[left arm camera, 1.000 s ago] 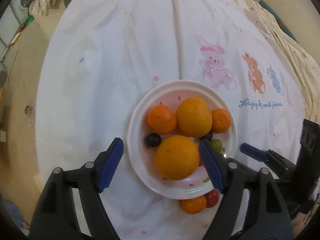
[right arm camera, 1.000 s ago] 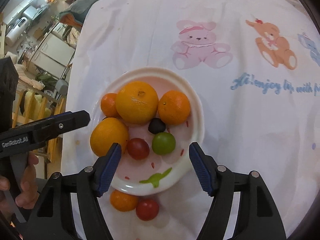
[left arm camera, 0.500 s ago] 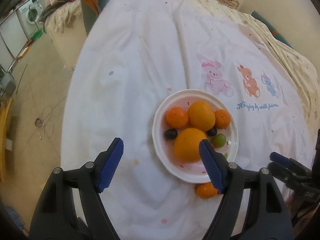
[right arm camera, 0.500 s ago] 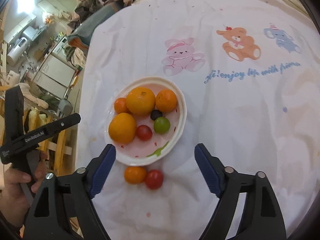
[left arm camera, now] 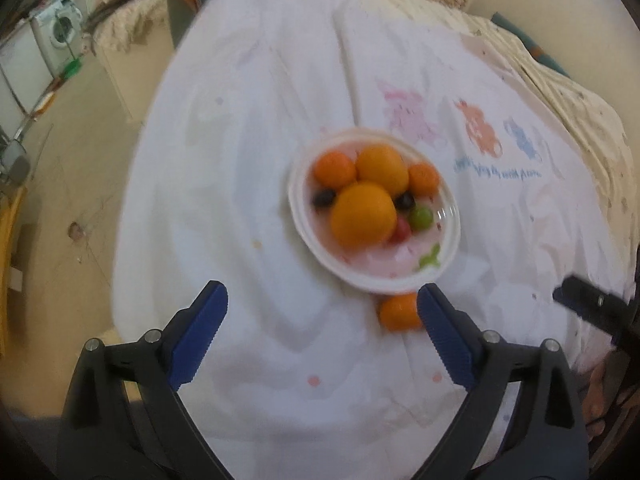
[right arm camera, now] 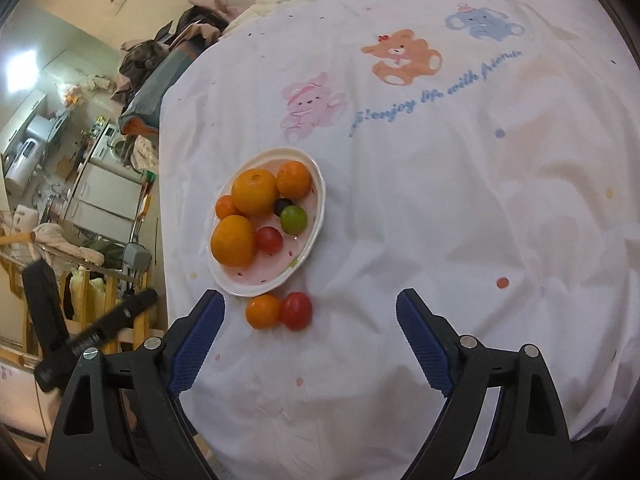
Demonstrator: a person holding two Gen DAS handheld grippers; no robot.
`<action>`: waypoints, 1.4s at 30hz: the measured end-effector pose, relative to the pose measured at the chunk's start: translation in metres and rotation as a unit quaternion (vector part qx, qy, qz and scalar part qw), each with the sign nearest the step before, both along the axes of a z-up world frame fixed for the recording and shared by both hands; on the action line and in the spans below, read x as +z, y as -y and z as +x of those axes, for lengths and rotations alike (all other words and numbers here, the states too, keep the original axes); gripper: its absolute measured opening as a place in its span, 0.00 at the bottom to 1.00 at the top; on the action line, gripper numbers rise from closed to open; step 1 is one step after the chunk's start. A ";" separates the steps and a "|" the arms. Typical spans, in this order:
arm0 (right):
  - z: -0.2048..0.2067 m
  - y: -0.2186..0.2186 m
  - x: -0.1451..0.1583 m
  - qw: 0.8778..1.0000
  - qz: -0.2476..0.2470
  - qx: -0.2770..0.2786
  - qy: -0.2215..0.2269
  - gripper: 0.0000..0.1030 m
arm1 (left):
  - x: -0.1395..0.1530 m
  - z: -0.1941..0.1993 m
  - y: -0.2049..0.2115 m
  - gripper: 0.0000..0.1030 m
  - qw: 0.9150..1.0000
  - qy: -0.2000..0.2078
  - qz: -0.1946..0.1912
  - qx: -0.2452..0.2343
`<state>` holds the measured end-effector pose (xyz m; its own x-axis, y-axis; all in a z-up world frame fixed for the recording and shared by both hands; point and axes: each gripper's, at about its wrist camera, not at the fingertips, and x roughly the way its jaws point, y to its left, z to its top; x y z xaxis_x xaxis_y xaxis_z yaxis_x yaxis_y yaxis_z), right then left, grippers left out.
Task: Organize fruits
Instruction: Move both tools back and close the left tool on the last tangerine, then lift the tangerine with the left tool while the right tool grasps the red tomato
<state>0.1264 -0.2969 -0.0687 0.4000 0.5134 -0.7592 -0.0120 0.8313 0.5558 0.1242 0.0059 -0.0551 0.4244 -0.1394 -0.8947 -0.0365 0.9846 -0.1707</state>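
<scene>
white plate (right arm camera: 316, 216) sitting on white cartoon-print cloth (right arm camera: 460, 200), holding two big oranges (right arm camera: 254, 192), two small tangerines (right arm camera: 294, 179), green grape (right arm camera: 293, 219), dark grapes (left arm camera: 323, 199), red cherry tomato (right arm camera: 269, 239). small tangerine (right arm camera: 262, 311) and red tomato (right arm camera: 296, 310) lying touching on cloth just beside plate's near rim. left hand-held gripper (left arm camera: 320, 336) spreading wide, gripping nothing. right hand-held gripper (right arm camera: 310, 338) likewise wide, empty. versus a second ago: both grippers pulling back, plate looking smaller and farther; fruit unmoved.
</scene>
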 end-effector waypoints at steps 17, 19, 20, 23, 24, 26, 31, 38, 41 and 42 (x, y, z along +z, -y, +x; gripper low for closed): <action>0.004 0.017 -0.016 0.999 -0.014 -0.032 -0.032 0.87 | -0.063 0.019 0.057 0.76 0.993 -0.106 -0.045 -0.017; 0.005 0.019 -0.016 0.999 -0.006 -0.038 -0.033 0.87 | -0.070 0.024 0.063 0.73 0.992 -0.115 -0.046 -0.010; 0.006 0.019 -0.016 0.999 -0.005 -0.039 -0.033 0.87 | -0.072 0.026 0.065 0.72 0.992 -0.116 -0.042 -0.008; 0.008 0.019 -0.016 0.999 -0.015 -0.039 -0.034 0.87 | -0.079 0.029 0.073 0.67 0.991 -0.125 -0.037 -0.014; 0.009 0.020 -0.016 0.998 -0.019 -0.040 -0.035 0.87 | -0.082 0.029 0.074 0.60 0.990 -0.130 -0.043 -0.016; 0.010 0.020 -0.019 0.998 -0.019 -0.041 -0.041 0.87 | -0.082 0.029 0.074 0.50 0.990 -0.131 -0.057 -0.016; 0.011 0.017 -0.020 0.998 -0.026 -0.038 -0.043 0.87 | -0.077 0.027 0.073 0.36 0.989 -0.137 -0.061 -0.010; 0.008 0.010 -0.022 0.998 -0.040 -0.027 -0.042 0.87 | -0.052 0.012 0.063 0.36 0.992 -0.111 -0.047 -0.027; 0.008 0.004 -0.025 0.998 -0.045 -0.021 -0.046 0.87 | -0.044 0.004 0.043 0.36 0.994 -0.100 -0.045 -0.015; 0.008 0.001 -0.026 0.998 -0.048 -0.016 -0.048 0.87 | -0.043 0.001 0.032 0.36 0.994 -0.100 -0.048 -0.007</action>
<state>0.1342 -0.2976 -0.0951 0.3377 0.4250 -0.8399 0.0640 0.8798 0.4710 0.1253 -0.0266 -0.0977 0.2378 -0.2318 -0.9433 -0.0659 0.9650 -0.2537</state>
